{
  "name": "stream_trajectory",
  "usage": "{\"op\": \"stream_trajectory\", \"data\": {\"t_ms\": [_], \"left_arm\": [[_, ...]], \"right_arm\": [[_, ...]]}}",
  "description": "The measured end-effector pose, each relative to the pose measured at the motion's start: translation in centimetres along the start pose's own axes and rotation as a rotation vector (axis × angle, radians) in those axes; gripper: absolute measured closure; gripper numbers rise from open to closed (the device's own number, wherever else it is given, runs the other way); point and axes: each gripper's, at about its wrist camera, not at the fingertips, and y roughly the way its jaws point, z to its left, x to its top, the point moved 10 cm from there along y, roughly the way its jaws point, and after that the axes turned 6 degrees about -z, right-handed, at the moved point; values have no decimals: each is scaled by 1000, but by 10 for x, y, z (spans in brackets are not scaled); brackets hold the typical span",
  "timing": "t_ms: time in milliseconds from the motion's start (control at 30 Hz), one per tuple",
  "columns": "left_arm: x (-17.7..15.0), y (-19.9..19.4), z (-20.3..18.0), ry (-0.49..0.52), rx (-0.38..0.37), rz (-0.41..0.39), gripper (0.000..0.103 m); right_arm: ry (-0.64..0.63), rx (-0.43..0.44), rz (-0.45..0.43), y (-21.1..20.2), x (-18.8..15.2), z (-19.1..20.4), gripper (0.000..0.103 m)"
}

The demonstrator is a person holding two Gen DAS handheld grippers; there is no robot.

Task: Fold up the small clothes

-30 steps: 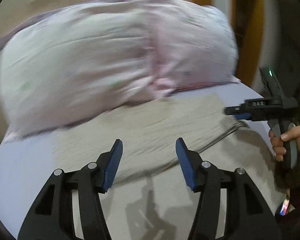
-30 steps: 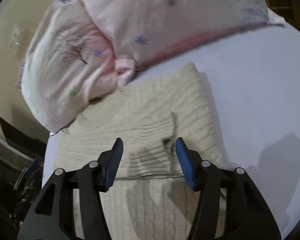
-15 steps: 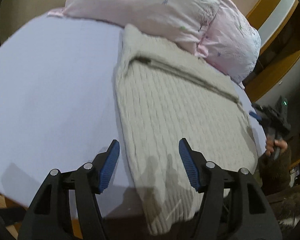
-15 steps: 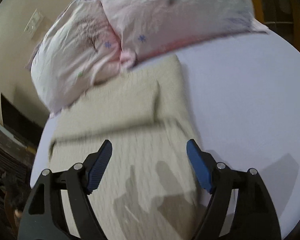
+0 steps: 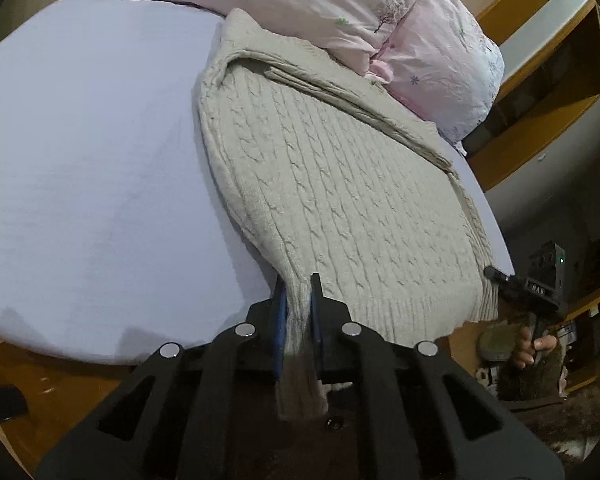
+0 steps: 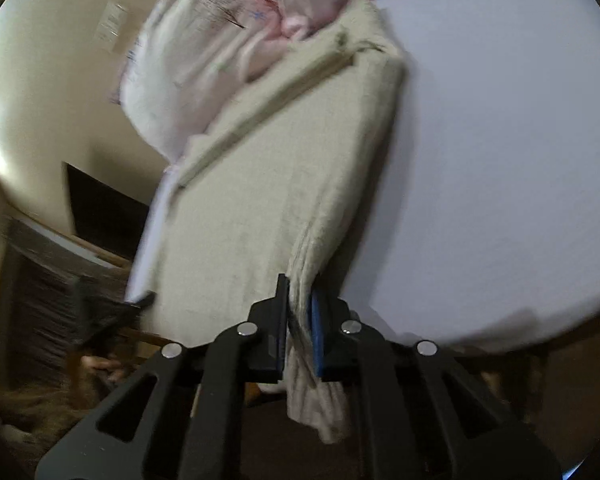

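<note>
A beige cable-knit sweater (image 5: 340,184) lies flat on the lavender bed sheet (image 5: 92,152), its far end folded over near the pillows. My left gripper (image 5: 298,300) is shut on the sweater's near left hem corner at the bed's edge. My right gripper (image 6: 300,300) is shut on the near right hem corner of the sweater (image 6: 284,184). The right gripper also shows in the left wrist view (image 5: 540,292), held by a hand. The right wrist view is blurred.
Two pink floral pillows (image 5: 340,4) lie at the head of the bed, touching the sweater's far end; they also show in the right wrist view (image 6: 220,48). A wooden frame (image 5: 540,92) stands at the far right. The bed's wooden edge (image 5: 60,384) runs below my left gripper.
Both grippers came down to the near edge of the bed and went from open to shut, each on a hem corner of the sweater.
</note>
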Motion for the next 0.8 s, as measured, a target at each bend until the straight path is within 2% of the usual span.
{"op": "stream_trajectory", "data": {"t_ms": [33,100,167,233,300,333,400,467,500,533,567,600,633,667,700,733,767,800], "left_arm": [[3,-2,-3,9,-9,-7,94],[19,-8,-15,28,-59,-37,94],[50,-17,-26,49,-97,-102,94],[96,-21,-34,76,-106,-187,94],[143,-11,-36,84,-73,-250,94],[177,4,-29,60,-53,-279,94],[219,35,-13,16,-5,-291,94],[256,80,15,-34,81,-266,93],[263,97,28,-61,115,-241,93],[268,115,42,-118,132,-192,93],[267,127,52,-186,111,-143,92],[265,133,61,-269,60,-113,92],[265,130,64,-292,31,-123,90],[266,123,65,-283,12,-148,80],[266,112,67,-263,17,-179,69],[265,102,69,-252,36,-206,46],[262,92,72,-241,52,-235,30],[259,85,71,-227,54,-248,29]], "right_arm": [[19,66,-29,-3,11,9,95],[23,143,-85,-12,34,24,96],[5,203,-161,-20,73,43,97],[8,259,-236,-22,121,57,97],[22,274,-291,-15,164,58,97],[37,255,-332,-3,194,53,97],[104,219,-376,20,234,34,97],[252,93,-392,60,270,-10,94],[289,42,-382,75,277,-25,90],[344,-45,-352,95,278,-46,84],[382,-80,-335,103,275,-56,77],[409,-81,-331,107,271,-60,75],[395,-60,-343,105,270,-57,64],[353,-61,-361,98,270,-53,49],[310,-78,-388,92,274,-48,42],[255,-109,-435,84,278,-41,30],[211,-131,-461,79,283,-35,30],[172,-148,-474,76,287,-31,30]]}}
